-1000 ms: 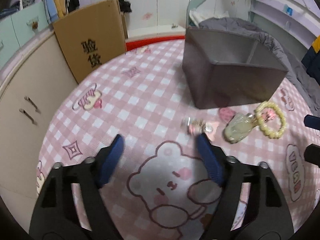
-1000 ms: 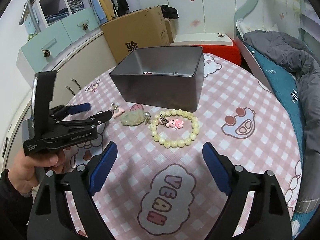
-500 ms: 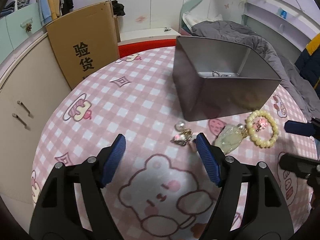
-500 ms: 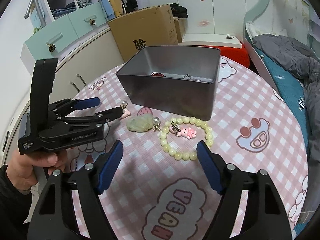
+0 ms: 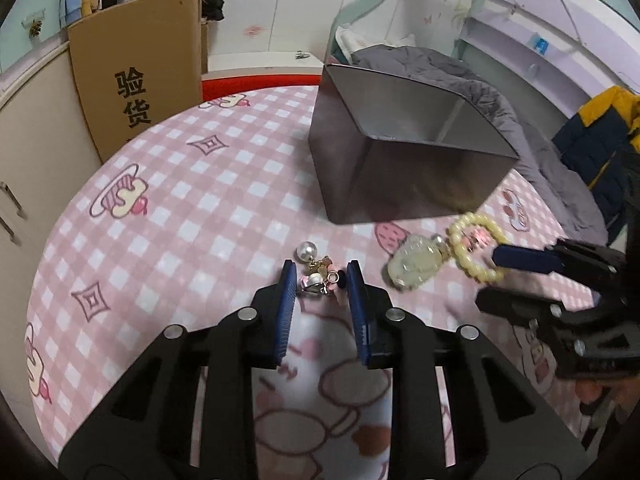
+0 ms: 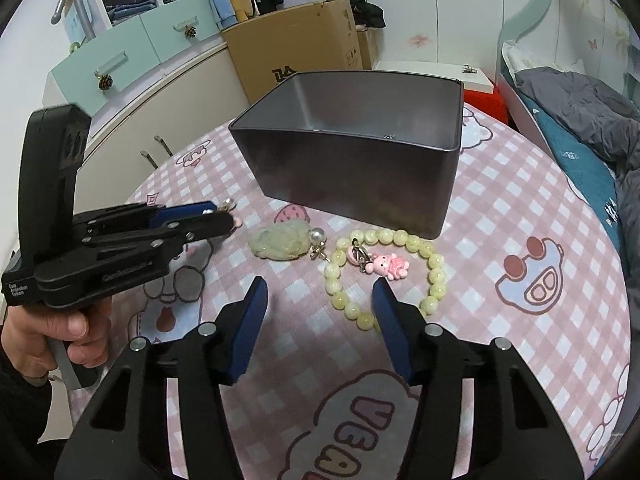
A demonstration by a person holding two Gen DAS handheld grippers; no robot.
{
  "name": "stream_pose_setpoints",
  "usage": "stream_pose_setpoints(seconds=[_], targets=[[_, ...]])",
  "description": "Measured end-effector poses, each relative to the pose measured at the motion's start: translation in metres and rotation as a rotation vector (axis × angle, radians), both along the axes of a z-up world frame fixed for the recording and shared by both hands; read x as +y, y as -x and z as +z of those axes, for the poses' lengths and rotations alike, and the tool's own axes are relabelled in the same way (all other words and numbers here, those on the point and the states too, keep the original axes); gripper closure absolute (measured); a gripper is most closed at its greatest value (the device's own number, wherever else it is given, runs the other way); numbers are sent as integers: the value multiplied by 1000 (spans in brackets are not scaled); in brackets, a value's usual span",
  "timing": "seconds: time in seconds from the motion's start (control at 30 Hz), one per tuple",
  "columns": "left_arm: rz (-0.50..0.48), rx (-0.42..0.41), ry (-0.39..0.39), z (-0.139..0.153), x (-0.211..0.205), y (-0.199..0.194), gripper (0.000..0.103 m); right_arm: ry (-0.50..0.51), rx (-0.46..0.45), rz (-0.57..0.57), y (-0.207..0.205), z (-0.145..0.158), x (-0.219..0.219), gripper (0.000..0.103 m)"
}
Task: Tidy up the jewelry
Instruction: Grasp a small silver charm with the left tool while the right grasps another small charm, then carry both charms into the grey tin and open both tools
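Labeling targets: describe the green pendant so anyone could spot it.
Start at the dark metal box on the pink checked tablecloth. Just in front of its near wall lies the pale green pendant, left of the beaded bracelet. It is one solid carved lump, not a ring of beads.

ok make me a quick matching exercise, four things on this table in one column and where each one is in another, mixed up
1. pearl charm
2. bead bracelet
3. jade pendant
4. metal tin

a. behind all the jewelry
b. between the closing left gripper pads
c. between charm and bracelet
d. by one pad of the closing right gripper

Pairs: 1-b, 2-d, 3-c, 4-a
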State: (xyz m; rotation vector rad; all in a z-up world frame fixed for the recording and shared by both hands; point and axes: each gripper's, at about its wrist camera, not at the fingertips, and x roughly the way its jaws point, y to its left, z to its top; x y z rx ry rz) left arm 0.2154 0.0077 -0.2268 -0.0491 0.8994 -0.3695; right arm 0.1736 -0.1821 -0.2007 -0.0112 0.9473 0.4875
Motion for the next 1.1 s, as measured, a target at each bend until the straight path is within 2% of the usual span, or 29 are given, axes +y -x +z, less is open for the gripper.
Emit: stream_pose_setpoints(seconds=[0.2, 0.37, 0.4, 0.47, 0.6, 0.87, 0.97, 1.03, 1.1], targets=[[-68, 8, 38, 1, 7, 18, 78, -8, -5, 3, 3, 4, 1, 51], [-164, 17, -28, 0, 3, 41, 76, -35, 0, 53, 9, 8, 12, 51], [-170, 15, -37, 0, 4, 45, 74, -35, 5, 73, 10, 7, 18, 51], [-173, 14, -34, 0, 7, 51, 53, -44, 13, 98, 10, 6, 27, 51], [-161, 6, -50, 0, 10, 56, 49, -79, 34, 164, 8, 8, 50, 52], [-103, 1, -48, 1, 24, 59, 48, -40, 67, 251, -10, 2, 95, 72], [-85, 5, -41, 0, 33, 61, 48, 38, 77, 291, -10, -6, 115, 91], [-77, 6, -35, 0, 37, 63, 48, 132, 30, 326, -1, -9, 129, 93], [-74, 5, -37, 0, 36, 64, 48, 118, 28, 312, 0, -5, 125, 94]])
